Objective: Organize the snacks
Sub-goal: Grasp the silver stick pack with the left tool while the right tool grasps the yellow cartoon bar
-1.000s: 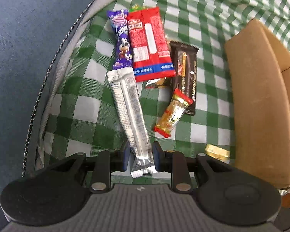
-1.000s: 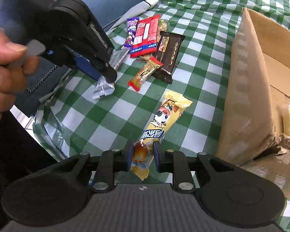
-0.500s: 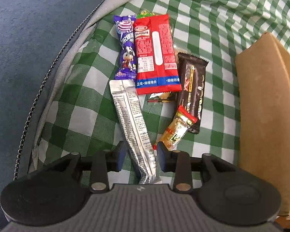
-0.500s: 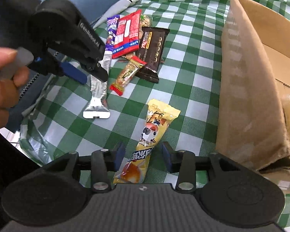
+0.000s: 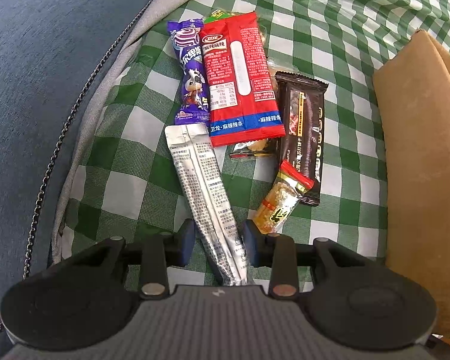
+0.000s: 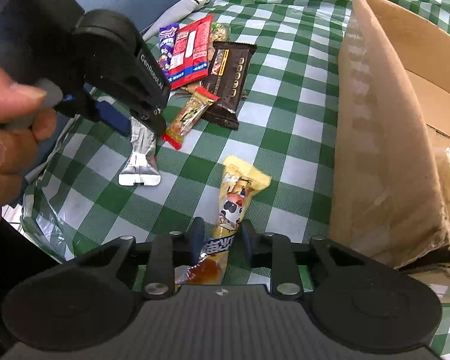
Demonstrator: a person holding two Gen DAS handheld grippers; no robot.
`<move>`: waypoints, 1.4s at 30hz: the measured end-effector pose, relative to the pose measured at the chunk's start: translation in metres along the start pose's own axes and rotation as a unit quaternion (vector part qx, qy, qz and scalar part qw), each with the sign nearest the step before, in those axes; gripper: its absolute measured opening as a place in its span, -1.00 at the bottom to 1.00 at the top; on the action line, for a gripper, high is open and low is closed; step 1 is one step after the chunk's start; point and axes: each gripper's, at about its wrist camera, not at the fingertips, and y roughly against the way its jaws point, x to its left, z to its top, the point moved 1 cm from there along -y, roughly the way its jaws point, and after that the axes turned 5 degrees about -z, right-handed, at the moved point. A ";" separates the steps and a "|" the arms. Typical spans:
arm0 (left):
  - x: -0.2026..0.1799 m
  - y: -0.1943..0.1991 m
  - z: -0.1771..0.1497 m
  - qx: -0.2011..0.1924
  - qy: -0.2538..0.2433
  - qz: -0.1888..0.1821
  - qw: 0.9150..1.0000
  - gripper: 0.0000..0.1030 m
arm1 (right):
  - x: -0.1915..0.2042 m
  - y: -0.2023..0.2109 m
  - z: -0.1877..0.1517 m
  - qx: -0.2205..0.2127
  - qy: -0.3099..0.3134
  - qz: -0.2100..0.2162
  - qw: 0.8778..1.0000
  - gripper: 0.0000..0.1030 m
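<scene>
Silver sachet (image 5: pixel 207 198) between left tool (image 5: pixel 218 244) fingers

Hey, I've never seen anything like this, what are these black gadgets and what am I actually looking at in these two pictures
They are hand-held grabbing tools, one per hand, each carrying a camera that looks along its jaws. One picture comes from the left gripper, the other from the right gripper; the right view also shows the person's hand holding the left tool. On a green checked tablecloth lie snack packets beside a cardboard box. The left jaws are open around a silver sachet; the right jaws are open around a yellow snack packet. Neither is gripped.
</scene>
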 end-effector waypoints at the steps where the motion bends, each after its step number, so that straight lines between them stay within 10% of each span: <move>1: 0.000 0.000 0.000 0.001 -0.001 0.000 1.000 -0.24 | 0.000 0.001 0.000 -0.004 0.000 0.002 1.000 -0.51; 42: 0.003 0.009 0.007 -0.025 -0.010 -0.008 1.000 -0.46 | -0.002 0.003 0.002 -0.029 0.010 -0.014 0.999 -0.72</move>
